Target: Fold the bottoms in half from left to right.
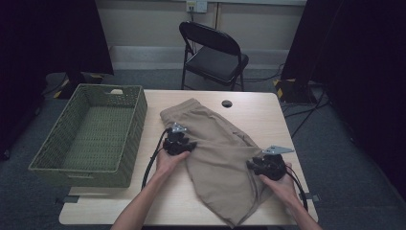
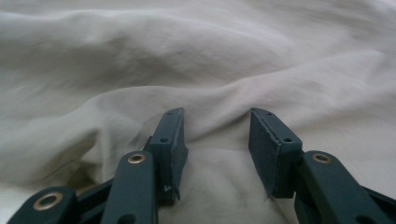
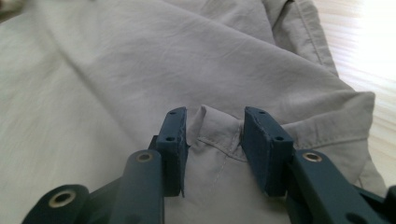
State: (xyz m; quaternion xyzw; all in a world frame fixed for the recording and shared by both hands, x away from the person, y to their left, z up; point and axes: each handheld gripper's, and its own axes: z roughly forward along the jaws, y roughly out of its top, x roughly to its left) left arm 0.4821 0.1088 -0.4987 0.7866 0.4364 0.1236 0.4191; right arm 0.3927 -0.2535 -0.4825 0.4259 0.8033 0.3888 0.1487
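Note:
Tan shorts (image 1: 215,143) lie spread and wrinkled across the middle of the wooden table (image 1: 167,206). My left gripper (image 1: 183,143) rests on the garment's left edge. Its jaws stand apart on the cloth (image 2: 196,60), and a soft ridge of fabric runs between the pads without being squeezed; left gripper (image 2: 217,135) is open. My right gripper (image 1: 252,165) sits at the garment's right edge. A stitched hem fold (image 3: 217,130) rises in the gap of the right gripper (image 3: 212,135), loosely bunched and not pinched.
A green woven basket (image 1: 139,110) stands at the table's left side. A round cable hole (image 1: 227,103) sits near the far edge. A black folding chair (image 1: 215,52) is behind the table. Bare wood (image 3: 369,56) lies right of the shorts.

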